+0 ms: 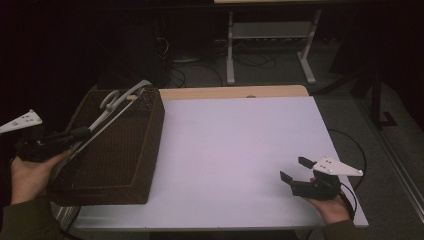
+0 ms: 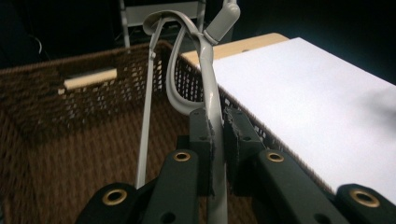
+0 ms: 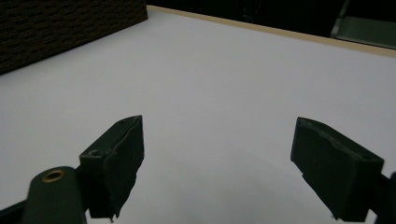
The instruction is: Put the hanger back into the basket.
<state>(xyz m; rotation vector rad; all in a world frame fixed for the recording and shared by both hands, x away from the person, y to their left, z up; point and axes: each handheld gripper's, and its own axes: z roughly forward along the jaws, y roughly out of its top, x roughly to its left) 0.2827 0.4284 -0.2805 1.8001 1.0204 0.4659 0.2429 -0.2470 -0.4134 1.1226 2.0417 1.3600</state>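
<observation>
A pale grey clothes hanger (image 1: 116, 104) slants over a brown wicker basket (image 1: 155, 131) at the table's left side. My left gripper (image 1: 82, 133) is shut on one of its arms, above the basket's near-left part. In the left gripper view the pads (image 2: 208, 135) pinch the hanger's arm (image 2: 208, 86), and its curved loop and thin rod rise toward the basket's far wall (image 2: 70, 88). My right gripper (image 1: 296, 171) rests low at the table's near right, open. In the right gripper view nothing lies between its fingers (image 3: 219, 161), with bare white tabletop (image 3: 224, 79) ahead.
The white tabletop (image 1: 235, 140) stretches from the basket to the right edge, with a wooden strip along its far edge. A pale wooden bar (image 2: 91, 78) sits in the basket's far wall. Table legs and cables stand on the dark floor behind.
</observation>
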